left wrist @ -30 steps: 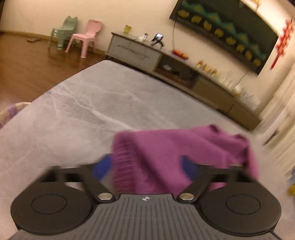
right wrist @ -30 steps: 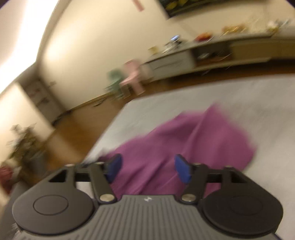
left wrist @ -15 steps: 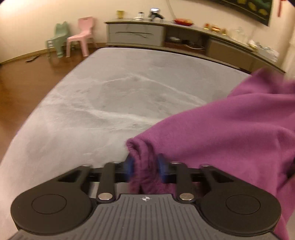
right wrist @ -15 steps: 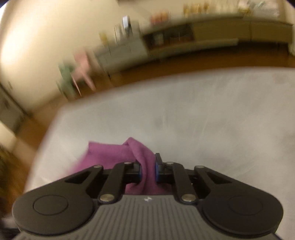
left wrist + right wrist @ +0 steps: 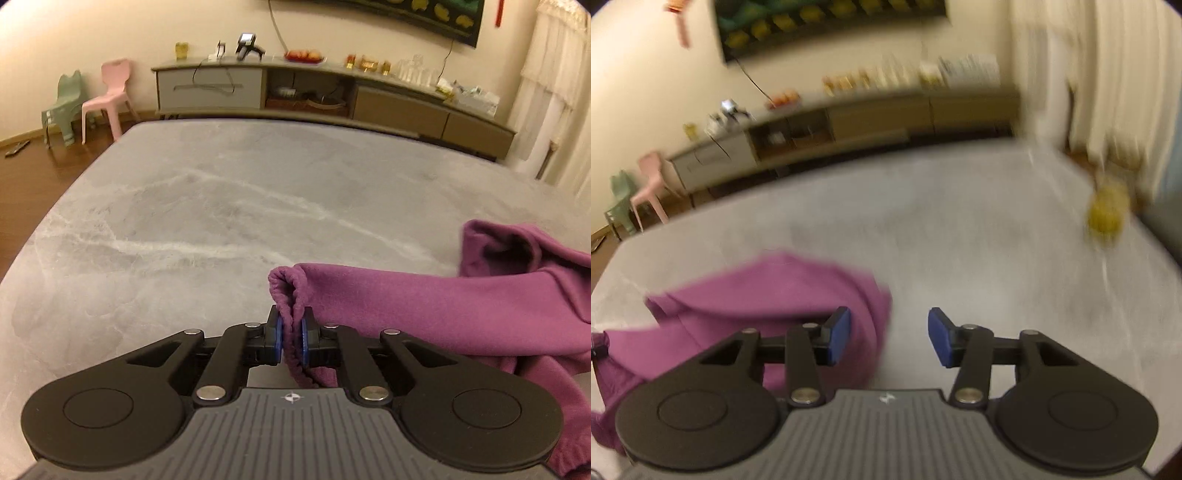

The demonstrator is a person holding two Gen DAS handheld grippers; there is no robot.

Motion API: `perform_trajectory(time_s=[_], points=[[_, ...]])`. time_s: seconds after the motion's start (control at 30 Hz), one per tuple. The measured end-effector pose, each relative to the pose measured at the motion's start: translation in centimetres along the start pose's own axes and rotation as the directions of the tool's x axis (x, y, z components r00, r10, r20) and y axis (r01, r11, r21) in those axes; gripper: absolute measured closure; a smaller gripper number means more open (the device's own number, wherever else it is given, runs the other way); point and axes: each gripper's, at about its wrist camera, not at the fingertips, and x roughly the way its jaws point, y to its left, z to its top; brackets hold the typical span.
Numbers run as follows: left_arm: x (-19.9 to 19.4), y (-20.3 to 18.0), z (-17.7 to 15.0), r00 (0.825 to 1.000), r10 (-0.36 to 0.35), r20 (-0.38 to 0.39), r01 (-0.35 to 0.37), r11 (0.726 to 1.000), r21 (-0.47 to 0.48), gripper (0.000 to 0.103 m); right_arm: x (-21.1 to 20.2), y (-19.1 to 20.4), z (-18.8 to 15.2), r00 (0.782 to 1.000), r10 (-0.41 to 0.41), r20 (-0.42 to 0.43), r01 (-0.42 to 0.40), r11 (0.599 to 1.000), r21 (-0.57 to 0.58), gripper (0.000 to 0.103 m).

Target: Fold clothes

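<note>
So on the left, the left hand-held gripper (image 5: 290, 335) was wide open over the purple garment (image 5: 461, 306) a second ago. Now it's pinched on a ribbed edge of it, though the jaws have eased slightly wider in the last half second.

The garment lies bunched on the near side of the grey desk (image 5: 221, 206), trailing off to the right.

Over on the right, the right hand-held gripper (image 5: 889, 336) had a fold clamped half a second ago. Its jaws have just been opening and nothing's between them now, so I'd say that fold got dropped.
</note>
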Motion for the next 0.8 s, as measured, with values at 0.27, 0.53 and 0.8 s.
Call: perform_trajectory(time_s=[0.27,0.53,0.8], points=[[-0.4,-3.0,-0.3,0.995,0.017,0.098,-0.034,0.984,0.174,0.049,6.7,14.7,2.0,0.946,0.240,-0.216,-0.318,0.805,-0.500,0.031],[2.9,-3.0,-0.6,0.996,0.086,0.004,-0.084,0.961,0.264,0.091,9.1,13.1,4.0,0.969,0.150,-0.199,-0.226,0.864,-0.451,0.099],[2.6,-1.7,0.1,0.995,0.095,-0.033,-0.088,0.978,0.189,0.092,1.2,-3.3,7.7,0.995,-0.087,0.043,0.087,0.996,0.005,0.099]])
